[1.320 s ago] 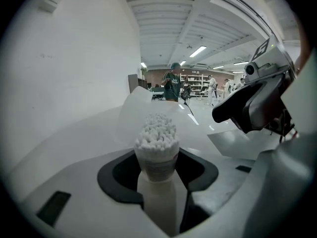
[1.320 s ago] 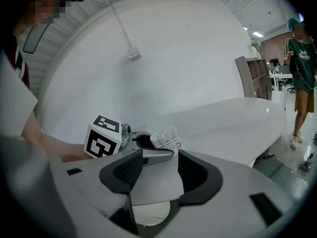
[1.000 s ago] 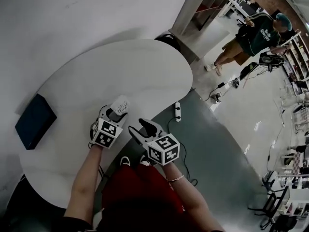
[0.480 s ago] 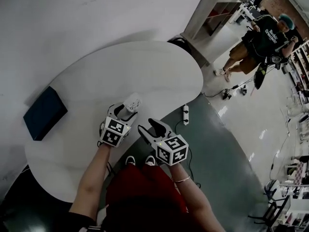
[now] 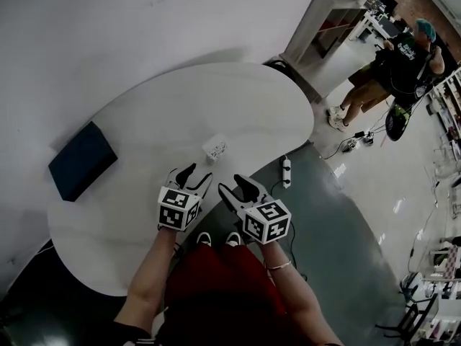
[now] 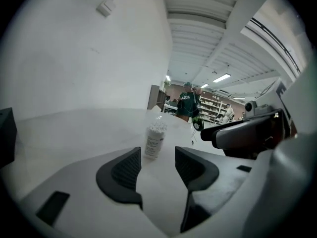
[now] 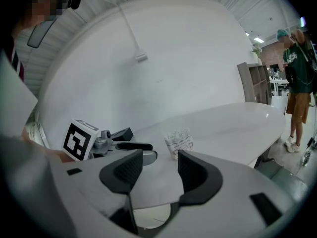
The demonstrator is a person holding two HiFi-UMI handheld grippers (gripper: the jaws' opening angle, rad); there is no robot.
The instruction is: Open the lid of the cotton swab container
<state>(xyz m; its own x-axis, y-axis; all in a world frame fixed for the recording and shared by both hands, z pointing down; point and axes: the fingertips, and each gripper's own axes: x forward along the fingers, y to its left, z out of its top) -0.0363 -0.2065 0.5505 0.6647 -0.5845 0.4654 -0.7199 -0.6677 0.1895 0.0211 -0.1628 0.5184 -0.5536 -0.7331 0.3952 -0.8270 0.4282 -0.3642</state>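
Clear, labelled cotton swab container [image 5: 215,148] upright on smooth, rounded white table [image 5: 216,99].

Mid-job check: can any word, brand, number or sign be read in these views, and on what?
Label on container: printed lines, too small and blurred to read.
Left cube, right cube: black-and-white marker squares only, no words.
Bystander's shirt: light print, too blurred to read.
No text can be read anywhere.

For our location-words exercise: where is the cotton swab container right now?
In the head view the cotton swab container stands upright on the white table, just beyond the open left gripper, untouched; the dark blue box lies far to its left.
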